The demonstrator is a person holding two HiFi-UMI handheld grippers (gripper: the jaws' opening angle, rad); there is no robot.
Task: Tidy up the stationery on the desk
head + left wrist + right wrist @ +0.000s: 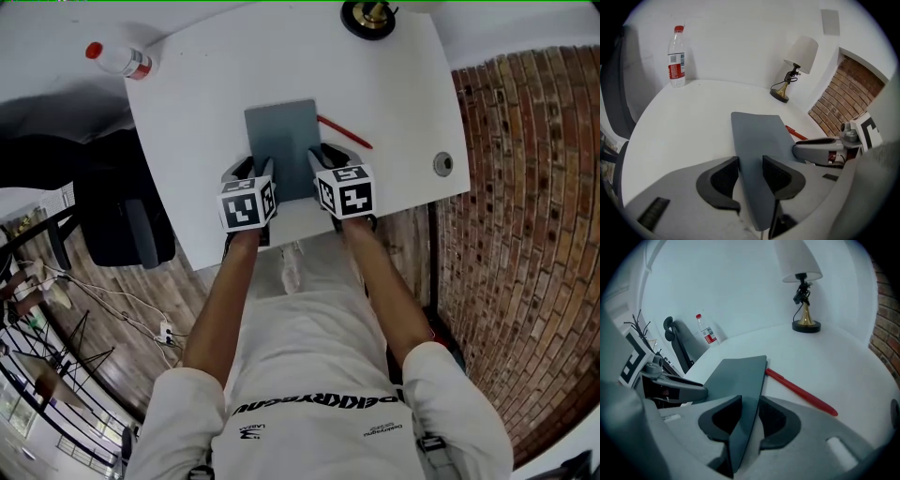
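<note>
White desk (187,112), seen from above, with a table lamp (368,17) at its far edge. A grey notebook (281,141) lies at the middle of the desk, its long sides running near to far and its near edge close to the near edge of the desk.

The left gripper (750,165) is clamped on the near left corner of the notebook. The right gripper (749,404) is clamped on the near right corner. In each gripper view the cover passes between the two pads and appears to touch both. A red pen (344,132) lies on the desk just beside the far right edge of the notebook, angled away to the right.

The step in hand appears to be a two-handed move or squaring of the notebook. To do it well, both grippers should travel together and at one height, so that the cover neither twists nor bends between them. Both grips sit at the very corners, so a slow, level carry seems wise. The right edge should be kept off the pen, which would probably roll if nudged.
</note>
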